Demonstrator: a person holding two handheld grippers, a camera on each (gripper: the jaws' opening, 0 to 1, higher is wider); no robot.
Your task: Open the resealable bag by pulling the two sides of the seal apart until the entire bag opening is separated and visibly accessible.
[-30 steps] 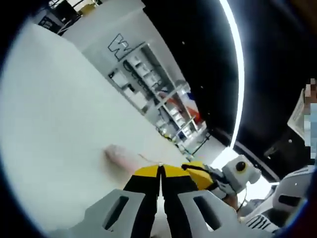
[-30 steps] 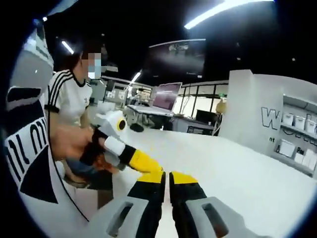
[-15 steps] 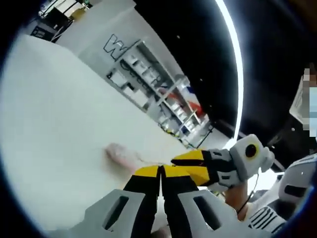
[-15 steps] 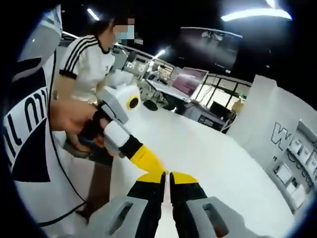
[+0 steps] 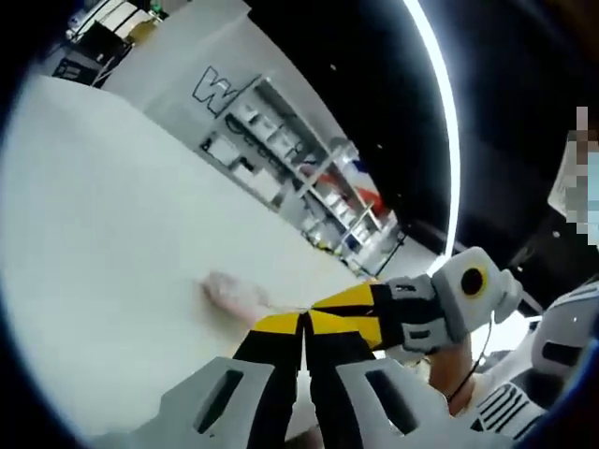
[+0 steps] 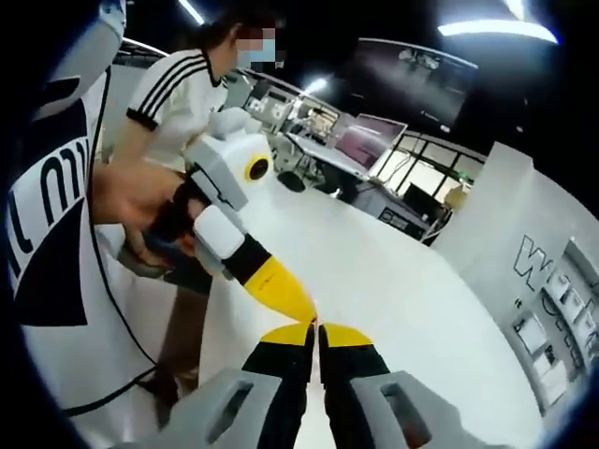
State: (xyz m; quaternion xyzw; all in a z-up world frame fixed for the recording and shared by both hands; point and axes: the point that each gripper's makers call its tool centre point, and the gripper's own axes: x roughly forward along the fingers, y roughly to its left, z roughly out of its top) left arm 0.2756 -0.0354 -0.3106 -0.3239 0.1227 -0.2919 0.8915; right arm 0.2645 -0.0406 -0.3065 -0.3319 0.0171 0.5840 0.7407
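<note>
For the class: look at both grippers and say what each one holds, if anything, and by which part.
It cannot be told. The left gripper and right gripper have jaws closed, tips meeting. A pale pinkish film lies just beyond; any grip is unclear.

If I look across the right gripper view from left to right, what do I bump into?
Hand holding the left claw's handle → left claw with its yellow tip → right claw, tips pressed together → white table → white wall with shelves.

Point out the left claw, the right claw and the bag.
left claw [image 5: 303, 323], left gripper view, at its closed yellow tips.
right claw [image 6: 315, 329], right gripper view, at its closed yellow tips.
bag [image 5: 234, 293], left gripper view, on its pinkish body.
</note>
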